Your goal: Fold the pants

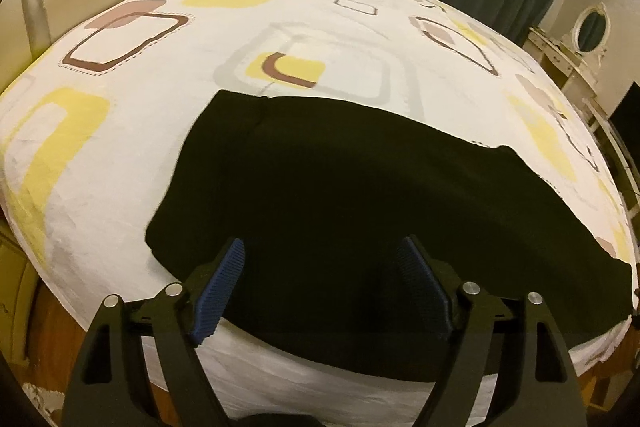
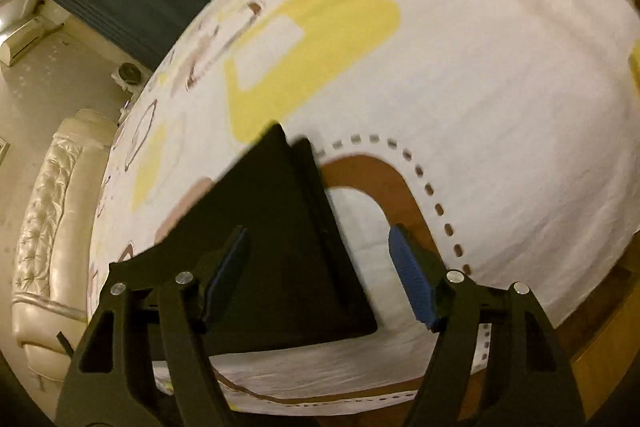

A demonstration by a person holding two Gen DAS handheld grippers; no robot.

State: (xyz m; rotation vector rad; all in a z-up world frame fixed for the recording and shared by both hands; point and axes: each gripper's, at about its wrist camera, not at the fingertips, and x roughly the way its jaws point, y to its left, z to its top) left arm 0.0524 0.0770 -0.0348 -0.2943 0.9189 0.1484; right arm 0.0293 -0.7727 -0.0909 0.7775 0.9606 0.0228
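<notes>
- The black fabric pants point(image 1: 340, 195) lie flat on the bed's white sheet with yellow and brown rounded squares point(image 1: 132, 155), near its front edge.
- From my left view they read as one long band, the legs apparently already laid one over the other; a layered edge shows at the far end in my right view point(image 2: 296, 239).
- My left gripper point(image 1: 320, 287) hovers over the near edge, blue-padded fingers point(image 1: 218, 291) spread, grasping nothing.
- My right gripper point(image 2: 320, 275) is likewise released, fingers wide over the pants' end.
- Judgement: lengthwise fold done; crosswise folds still left.
</notes>
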